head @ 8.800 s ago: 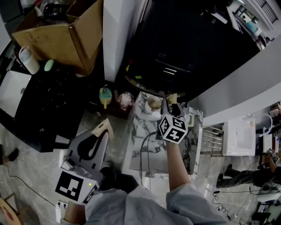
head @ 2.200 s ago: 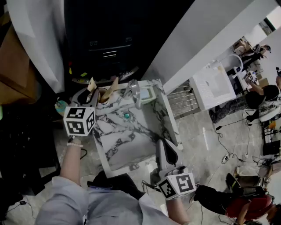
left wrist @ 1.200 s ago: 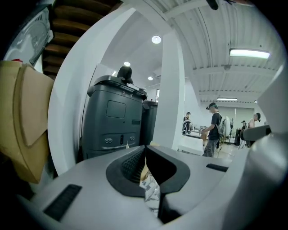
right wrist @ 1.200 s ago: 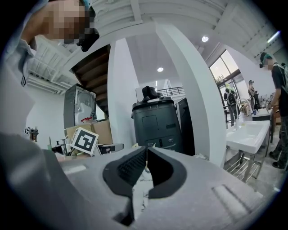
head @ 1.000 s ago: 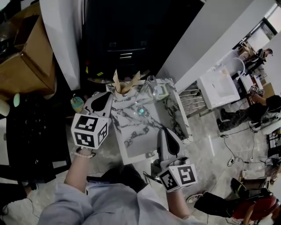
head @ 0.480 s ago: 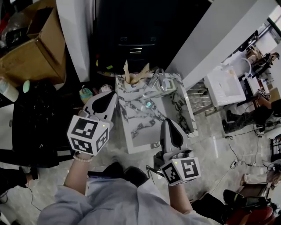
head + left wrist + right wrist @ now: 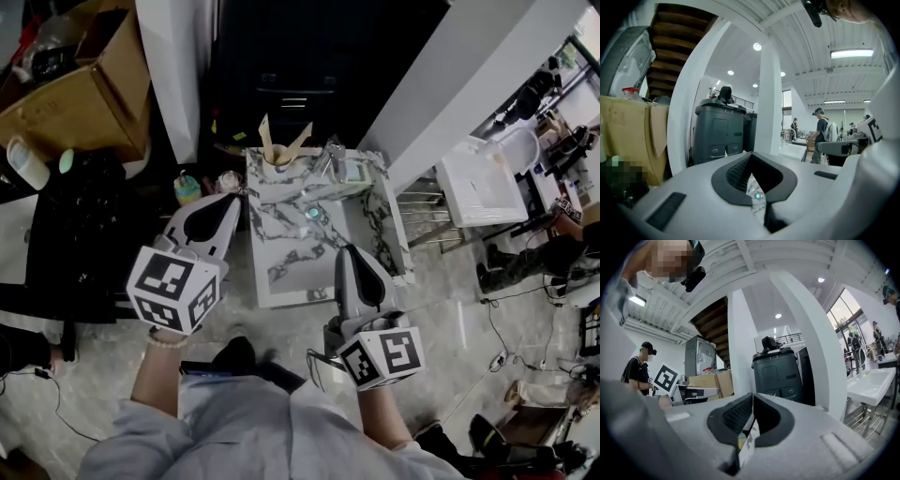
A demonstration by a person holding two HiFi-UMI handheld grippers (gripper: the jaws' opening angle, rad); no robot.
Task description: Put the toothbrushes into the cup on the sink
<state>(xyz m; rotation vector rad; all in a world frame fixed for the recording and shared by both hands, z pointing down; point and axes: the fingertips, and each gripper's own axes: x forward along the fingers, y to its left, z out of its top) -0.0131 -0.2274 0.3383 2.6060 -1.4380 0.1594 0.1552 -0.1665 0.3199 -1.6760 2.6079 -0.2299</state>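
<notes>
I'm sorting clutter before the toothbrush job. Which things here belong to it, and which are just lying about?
Job: sink; cup; toothbrushes, standing in the cup.
Lying about: cardboard box; small bottle; white basin.

Head view dim, perhaps underexposed; ceiling lights [image 7: 851, 53] glare; fisheye-warped edges.

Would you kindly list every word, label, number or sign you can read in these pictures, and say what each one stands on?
No text reads clearly in any view.
Cardboard box: faint print, too blurred to read.
Dark grey unit: small labels, too small to read.
Left cube, right cube: square markers only, no words.
</notes>
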